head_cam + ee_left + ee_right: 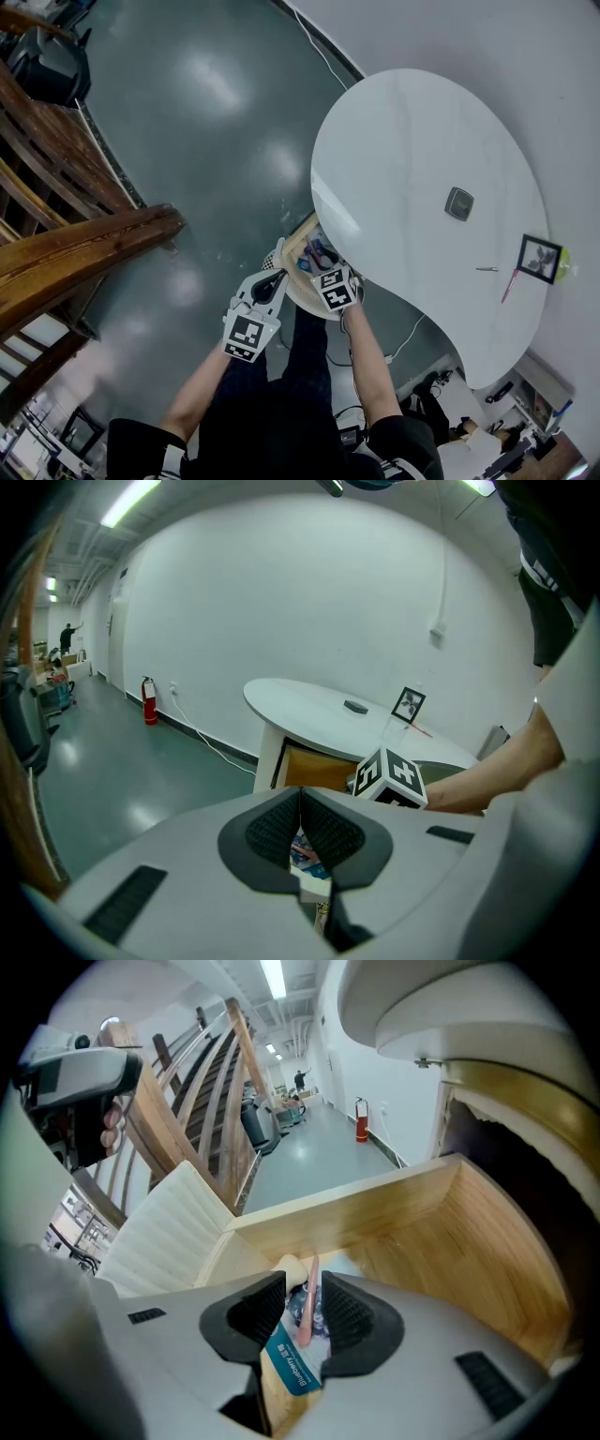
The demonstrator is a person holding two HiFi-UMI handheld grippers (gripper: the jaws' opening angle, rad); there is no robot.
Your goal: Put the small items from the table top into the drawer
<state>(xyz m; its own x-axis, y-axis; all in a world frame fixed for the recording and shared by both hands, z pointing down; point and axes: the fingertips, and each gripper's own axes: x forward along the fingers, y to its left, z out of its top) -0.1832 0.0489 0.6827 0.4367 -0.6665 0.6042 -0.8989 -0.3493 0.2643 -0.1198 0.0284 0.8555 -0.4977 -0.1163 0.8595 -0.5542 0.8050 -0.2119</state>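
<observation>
The wooden drawer (302, 242) stands pulled out from the near edge of the white table (412, 141). My right gripper (302, 1284) points down into it, open. A pink pen (306, 1321) lies between its pads on a blue packet (286, 1368), and the pads do not press on it. In the head view the right gripper (319, 263) hangs over the drawer. My left gripper (277, 268) waits just left of the drawer, shut and empty (300, 799). On the table lie a grey square item (459, 203), a small metal piece (487, 269) and another pink pen (509, 284).
A black picture frame (541, 258) stands at the table's far right edge. A white ribbed chair seat (159, 1232) sits beside the drawer. A wooden stair rail (84, 246) runs at the left over the green floor (206, 112). The person's legs are below the drawer.
</observation>
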